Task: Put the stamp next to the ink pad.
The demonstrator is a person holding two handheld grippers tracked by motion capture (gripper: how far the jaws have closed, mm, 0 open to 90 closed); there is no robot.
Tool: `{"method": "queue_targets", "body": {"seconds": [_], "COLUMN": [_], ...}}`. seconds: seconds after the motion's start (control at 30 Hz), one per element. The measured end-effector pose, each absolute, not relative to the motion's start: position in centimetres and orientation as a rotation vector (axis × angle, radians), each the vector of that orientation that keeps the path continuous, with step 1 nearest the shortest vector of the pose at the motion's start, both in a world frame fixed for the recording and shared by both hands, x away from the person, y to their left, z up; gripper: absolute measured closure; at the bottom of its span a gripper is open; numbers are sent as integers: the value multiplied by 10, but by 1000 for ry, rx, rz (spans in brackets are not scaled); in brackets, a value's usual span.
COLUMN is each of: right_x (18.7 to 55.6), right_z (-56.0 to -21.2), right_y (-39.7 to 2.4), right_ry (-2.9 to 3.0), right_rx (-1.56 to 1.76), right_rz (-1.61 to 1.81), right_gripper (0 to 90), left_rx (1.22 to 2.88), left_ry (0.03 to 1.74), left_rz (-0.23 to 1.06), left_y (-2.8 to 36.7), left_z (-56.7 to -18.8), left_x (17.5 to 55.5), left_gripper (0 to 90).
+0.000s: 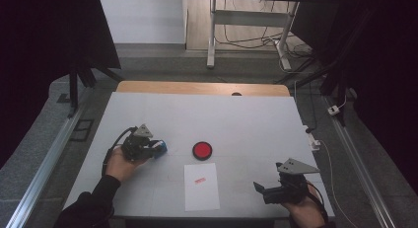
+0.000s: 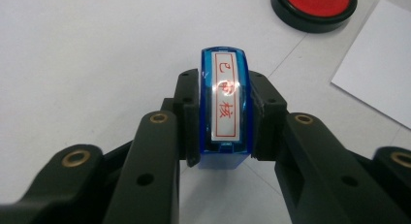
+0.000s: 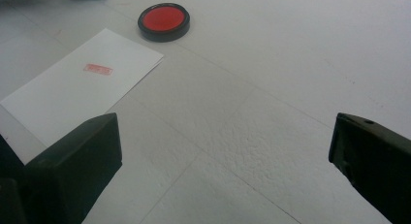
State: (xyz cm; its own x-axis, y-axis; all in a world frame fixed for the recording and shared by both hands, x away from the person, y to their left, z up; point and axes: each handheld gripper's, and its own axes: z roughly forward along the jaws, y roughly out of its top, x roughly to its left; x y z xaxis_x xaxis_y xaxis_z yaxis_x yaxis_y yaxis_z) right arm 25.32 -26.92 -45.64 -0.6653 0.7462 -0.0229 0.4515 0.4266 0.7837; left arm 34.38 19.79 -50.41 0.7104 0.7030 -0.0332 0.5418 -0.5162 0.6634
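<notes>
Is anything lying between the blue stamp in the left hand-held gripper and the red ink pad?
Nothing visible. The left hand-held gripper is shut on the blue stamp, and the table between it and the red ink pad is bare. The paper lies nearer the person, off that line.

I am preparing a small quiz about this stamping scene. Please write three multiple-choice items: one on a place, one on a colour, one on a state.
1. Where does the ink pad lie relative to the paper sheet?
A. On it
B. Beyond its far edge
C. Under it

2. What colour is the stamp mark on the sheet?
A. Red
B. Green
C. Black

3. How is the left claw?
A. Open and empty
B. Shut on the ink pad
C. Shut on the blue stamp

Answers: 1 B, the pad sits on the table past the sheet. 2 A, the mark is red. 3 C, both jaws press the stamp's sides.
</notes>
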Motion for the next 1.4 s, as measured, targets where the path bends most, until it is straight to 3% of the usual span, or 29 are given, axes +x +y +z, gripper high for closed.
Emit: {"method": "queue_targets", "body": {"seconds": [0.33, 0.87, 1.4], "right_x": [253, 254, 255], "right_z": [-457, -457, -458], "right_y": [-268, -266, -266], "right_ry": [2336, 2350, 2356], "right_rx": [1013, 1013, 1024], "right_rz": [1090, 1073, 1072], "right_gripper": [0, 0, 0], "left_rx": [2288, 2247, 2145], "left_ry": [940, 963, 974], "left_rz": [306, 302, 155], "left_y": [194, 197, 202], "left_z": [-509, -496, -479], "left_x": [345, 336, 311], "left_gripper": [691, 369, 170]}}
